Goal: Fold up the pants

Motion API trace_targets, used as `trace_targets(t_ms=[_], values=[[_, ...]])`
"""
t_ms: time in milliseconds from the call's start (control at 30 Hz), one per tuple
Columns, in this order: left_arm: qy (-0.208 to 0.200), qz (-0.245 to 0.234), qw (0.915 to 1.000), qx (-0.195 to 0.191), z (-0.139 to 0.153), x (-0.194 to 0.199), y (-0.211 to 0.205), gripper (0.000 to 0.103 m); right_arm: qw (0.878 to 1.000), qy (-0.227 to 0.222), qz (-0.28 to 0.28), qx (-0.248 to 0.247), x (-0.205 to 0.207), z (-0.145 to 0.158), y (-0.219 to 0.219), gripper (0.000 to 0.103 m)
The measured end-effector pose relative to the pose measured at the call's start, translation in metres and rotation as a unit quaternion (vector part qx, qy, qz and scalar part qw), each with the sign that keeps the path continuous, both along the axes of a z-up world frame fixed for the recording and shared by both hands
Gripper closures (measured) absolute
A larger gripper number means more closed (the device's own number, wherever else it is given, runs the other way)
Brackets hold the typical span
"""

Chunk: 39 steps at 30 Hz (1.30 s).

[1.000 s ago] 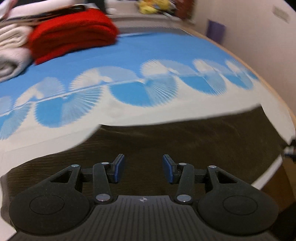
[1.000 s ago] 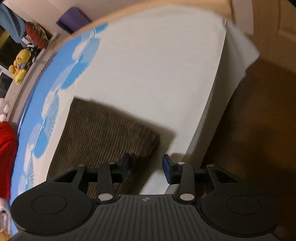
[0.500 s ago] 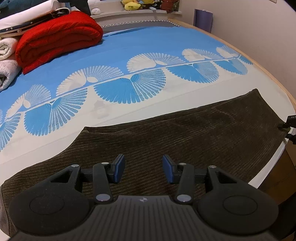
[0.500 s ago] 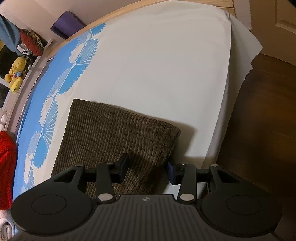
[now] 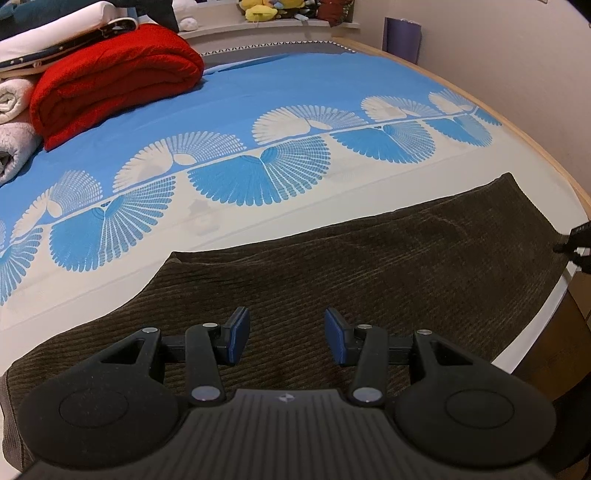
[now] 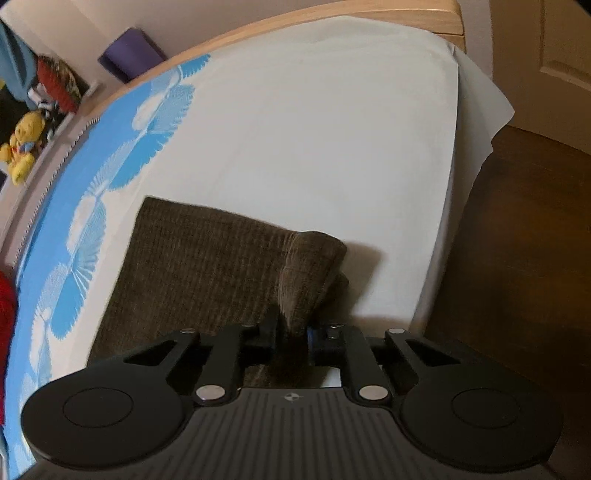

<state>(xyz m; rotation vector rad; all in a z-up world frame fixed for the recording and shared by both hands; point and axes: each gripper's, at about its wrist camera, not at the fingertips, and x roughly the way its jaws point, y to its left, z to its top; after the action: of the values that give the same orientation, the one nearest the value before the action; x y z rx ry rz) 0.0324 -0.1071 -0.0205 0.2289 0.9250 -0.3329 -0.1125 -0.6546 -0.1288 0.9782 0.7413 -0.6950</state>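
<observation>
Pants [image 5: 369, 266] flat on bed [image 6: 314, 147], apparently halved lengthwise. Right gripper [image 6: 291, 332] clenched on bunched hem corner; left gripper [image 5: 282, 336] released, hovering above. Crosswise folds pending.

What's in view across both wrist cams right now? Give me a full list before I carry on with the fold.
pants: one, dark brown corduroy, laid lengthwise along the near edge of the bed; one end corner lifted.
bedsheet: one, blue and white with fan pattern, covering the bed.
red blanket: one, folded, far left of the bed.
white towels: rolled, count unclear, left of the blanket.
plush toys: several, a yellow one clearest, on the shelf behind the bed.
purple item: one, against the far wall.
wooden floor: dark brown, beside the bed.
left hand-held gripper: black, blue pads, open above the pants.
right hand-held gripper: black, shut on the pants corner.
</observation>
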Motion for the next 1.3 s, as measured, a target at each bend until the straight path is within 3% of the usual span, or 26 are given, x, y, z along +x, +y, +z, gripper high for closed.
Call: trace_targets(t_ms=[100,167,233,300,367,467,500,600,667,733,767,833,867,900,1000,1067,1100,1167,1200,1300], values=[[-0.005,-0.004,1.0,0.006,0.001,-0.001,0.004,0.053,0.999,-0.028,0.013,-0.041,0.003,0.02,0.011,0.092],[-0.011,0.006,0.9999,0.002,0.005,0.0,0.012,0.053,0.993,-0.05,0.046,-0.097,0.011,0.044,0.027,0.092],[-0.015,0.026,0.9995,-0.008,0.01,0.002,0.028,0.053,0.975,-0.073,0.102,-0.182,0.021,0.076,0.061,0.092],[-0.017,0.055,0.9982,-0.018,0.014,0.006,0.047,0.053,0.944,-0.104,0.172,-0.262,0.029,0.109,0.11,0.092],[-0.02,0.085,0.9959,-0.025,0.017,0.01,0.069,0.053,0.902,-0.134,0.241,-0.331,0.032,0.137,0.169,0.092],[-0.02,0.128,0.9913,-0.023,0.019,0.011,0.102,0.053,0.832,-0.193,0.342,-0.392,0.026,0.161,0.267,0.092],[-0.016,0.14,0.9897,-0.025,0.018,0.011,0.113,0.053,0.805,-0.21,0.377,-0.407,0.022,0.163,0.303,0.092],[0.001,0.17,0.985,-0.032,0.015,0.009,0.142,0.053,0.742,-0.231,0.478,-0.41,0.013,0.143,0.395,0.091],[0.006,0.181,0.983,-0.031,0.015,0.005,0.157,0.053,0.697,-0.204,0.565,-0.391,0.008,0.107,0.45,0.083],[0.007,0.19,0.9813,-0.028,0.014,0.003,0.17,0.053,0.635,-0.128,0.677,-0.35,0.004,0.059,0.495,0.081],[0.009,0.195,0.9804,-0.028,0.014,0.001,0.176,0.053,0.608,-0.096,0.715,-0.33,-0.001,0.041,0.507,0.073],[0.013,0.205,0.9782,-0.034,0.014,-0.001,0.187,0.053,0.557,-0.105,0.733,-0.375,-0.023,0.033,0.52,0.058],[0.012,0.206,0.9777,-0.036,0.014,-0.003,0.191,0.053,0.541,-0.111,0.743,-0.379,-0.027,0.04,0.522,0.059],[0.01,0.206,0.9778,-0.037,0.014,-0.005,0.195,0.053,0.548,-0.123,0.744,-0.363,-0.025,0.05,0.518,0.06],[0.01,0.206,0.9779,-0.032,0.013,-0.008,0.199,0.053,0.603,-0.165,0.711,-0.322,-0.01,0.074,0.497,0.058],[0.013,0.207,0.9776,-0.033,0.012,-0.009,0.201,0.053,0.63,-0.152,0.692,-0.319,0.003,0.073,0.487,0.058],[0.014,0.206,0.978,-0.032,0.012,-0.009,0.201,0.053,0.637,-0.138,0.69,-0.316,0.009,0.067,0.486,0.058],[0.015,0.202,0.9789,-0.028,0.01,-0.009,0.199,0.053,0.64,-0.123,0.693,-0.307,0.016,0.056,0.485,0.058],[0.017,0.201,0.9791,-0.028,0.009,-0.009,0.198,0.053,0.635,-0.122,0.698,-0.307,0.016,0.052,0.488,0.058],[0.022,0.198,0.9796,-0.028,0.006,-0.007,0.194,0.053,0.607,-0.125,0.723,-0.306,0.01,0.048,0.503,0.058]])
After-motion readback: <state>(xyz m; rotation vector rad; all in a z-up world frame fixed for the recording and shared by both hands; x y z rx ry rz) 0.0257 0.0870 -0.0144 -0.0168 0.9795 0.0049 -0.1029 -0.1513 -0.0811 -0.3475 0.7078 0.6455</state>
